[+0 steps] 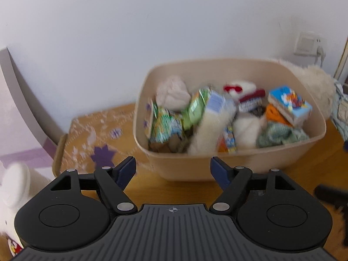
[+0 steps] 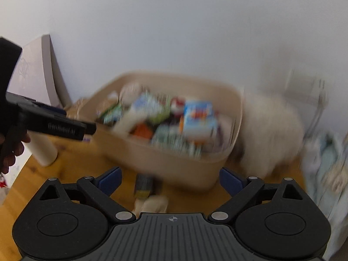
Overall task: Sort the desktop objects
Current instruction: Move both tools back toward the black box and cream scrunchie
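White wall stands behind our wooden desk point(image 1: 304, 169), and a big tan tub point(image 1: 217, 167) sits on the desk close to that wall. We see the tub is full. Inside it are a blue carton point(image 1: 290, 105) on the right, a green packet point(image 1: 165, 124) on the left, a long white fuzzy thing point(image 1: 208, 130) in the middle, and a pinkish cloth ball point(image 1: 173, 93) at the back. The things lie in a heap, some leaning on each other.

Our left gripper point(image 1: 173, 169) has its blue pads point(image 1: 125, 170) spread wide apart, and nothing is between them. The tub sits just past those pads, straight ahead. A brown patterned box point(image 1: 95, 139) lies to the left of the tub, and a fluffy cream toy point(image 1: 315, 87) is behind the tub's right side.

Our right gripper point(image 2: 170, 180) is also spread wide and holds nothing. Its view is blurry. The tub point(image 2: 174, 161) is ahead of it too. Between its pads, on the desk in front of the tub, lies a small dark and yellow thing point(image 2: 143, 184) next to a pale lump point(image 2: 152, 203); we cannot tell what they are. The left gripper point(image 2: 54, 124) shows at the left side of this view, pointing at the tub's rim.
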`<state>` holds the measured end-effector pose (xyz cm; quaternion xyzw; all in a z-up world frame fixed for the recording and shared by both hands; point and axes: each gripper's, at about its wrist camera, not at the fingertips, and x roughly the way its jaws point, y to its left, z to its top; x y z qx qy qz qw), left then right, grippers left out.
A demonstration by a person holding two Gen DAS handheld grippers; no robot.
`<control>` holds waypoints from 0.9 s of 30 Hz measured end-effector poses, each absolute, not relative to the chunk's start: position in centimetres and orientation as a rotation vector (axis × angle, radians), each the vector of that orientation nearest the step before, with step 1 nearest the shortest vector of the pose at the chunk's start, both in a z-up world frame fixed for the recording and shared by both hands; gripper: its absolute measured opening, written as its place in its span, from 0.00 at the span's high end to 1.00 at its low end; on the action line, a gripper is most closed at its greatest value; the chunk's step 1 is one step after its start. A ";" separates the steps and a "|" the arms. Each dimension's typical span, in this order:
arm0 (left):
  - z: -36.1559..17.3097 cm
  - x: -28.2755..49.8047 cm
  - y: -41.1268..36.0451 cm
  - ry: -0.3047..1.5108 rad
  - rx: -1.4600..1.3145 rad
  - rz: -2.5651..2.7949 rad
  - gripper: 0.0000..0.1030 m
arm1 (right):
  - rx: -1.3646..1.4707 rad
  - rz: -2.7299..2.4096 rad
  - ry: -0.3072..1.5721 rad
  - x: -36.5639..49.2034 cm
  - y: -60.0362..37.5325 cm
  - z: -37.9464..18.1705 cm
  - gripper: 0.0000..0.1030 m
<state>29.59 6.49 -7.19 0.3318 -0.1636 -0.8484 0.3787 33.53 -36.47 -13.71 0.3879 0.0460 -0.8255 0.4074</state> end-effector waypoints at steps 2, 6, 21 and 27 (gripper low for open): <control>-8.1 29.7 6.4 -0.407 0.872 -2.165 0.25 | 1.031 -2.067 0.093 34.2 -36.5 -15.3 0.05; -10.0 29.7 6.4 -0.401 0.926 -2.159 0.25 | 1.153 -1.995 0.016 34.5 -37.4 -18.2 0.06; -14.5 29.0 6.7 -0.331 1.069 -2.176 0.25 | 1.228 -1.982 0.193 34.5 -39.7 -22.5 0.09; -15.3 27.8 7.3 -0.279 1.091 -2.224 0.25 | 1.251 -2.033 0.220 32.9 -38.1 -23.7 0.10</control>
